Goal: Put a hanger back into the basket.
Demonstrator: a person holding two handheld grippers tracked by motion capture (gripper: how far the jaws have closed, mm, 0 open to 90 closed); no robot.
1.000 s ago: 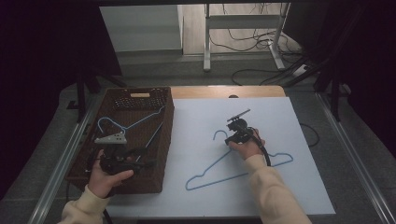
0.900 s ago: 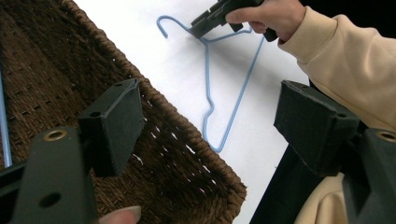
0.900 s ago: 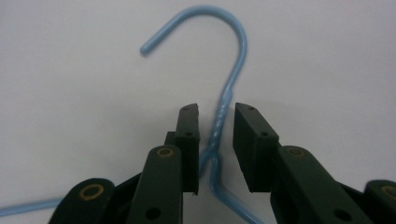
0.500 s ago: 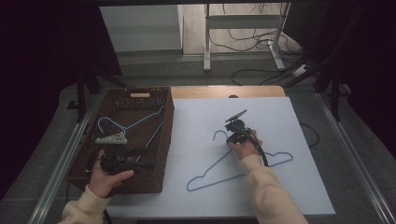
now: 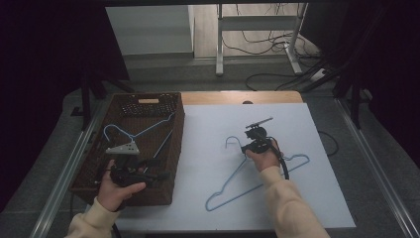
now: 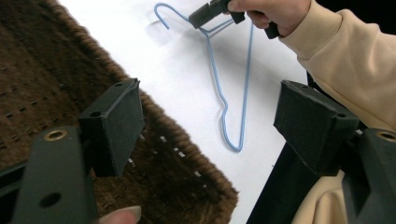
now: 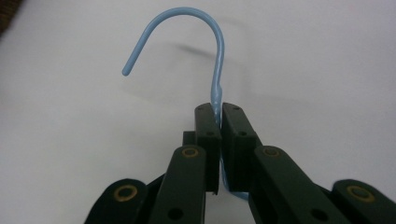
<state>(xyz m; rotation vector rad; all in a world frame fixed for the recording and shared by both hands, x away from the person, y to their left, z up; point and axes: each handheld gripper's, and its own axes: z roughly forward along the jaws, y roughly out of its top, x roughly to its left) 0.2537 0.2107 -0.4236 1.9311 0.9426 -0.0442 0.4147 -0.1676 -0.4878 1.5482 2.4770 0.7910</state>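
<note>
From the high view we see the right gripper [image 5: 252, 143] sitting at the neck of the blue hanger [image 5: 257, 179] on the white table sheet [image 5: 327, 198]. Against the frames from a second and half a second back, its jaws have just been closing, and the hanger's wire is now between them — so the pick-up grip looks made, and we judge that a lift can follow. Neither hand has shifted noticeably meanwhile. The hanger lies flat on the sheet, just right of the brown wicker basket [image 5: 91, 168]; its long axis runs on a diagonal, from the lower bar end near the person's side up toward the far right, while the hook [image 5: 232, 142] sticks out to the left of the gripper and curls over toward the basket. The left gripper [image 5: 130, 176] hovers over the basket's near end, where a second blue hanger [image 5: 143, 130] rests inside.

In the left gripper view we find its own jaws standing wide apart with nothing between them — released, over the basket rim [image 6: 187, 154]. Beyond, the right gripper [image 6: 205, 15] pinches the hanger [image 6: 245, 93] just below the hook.

In the right gripper view the two pads [image 7: 205, 130] are pressed together on the thin blue neck, clenched on the hanger, and the hook [image 7: 205, 28] rises straight ahead and bends over to the left above the sheet [image 7: 327, 70].
</note>
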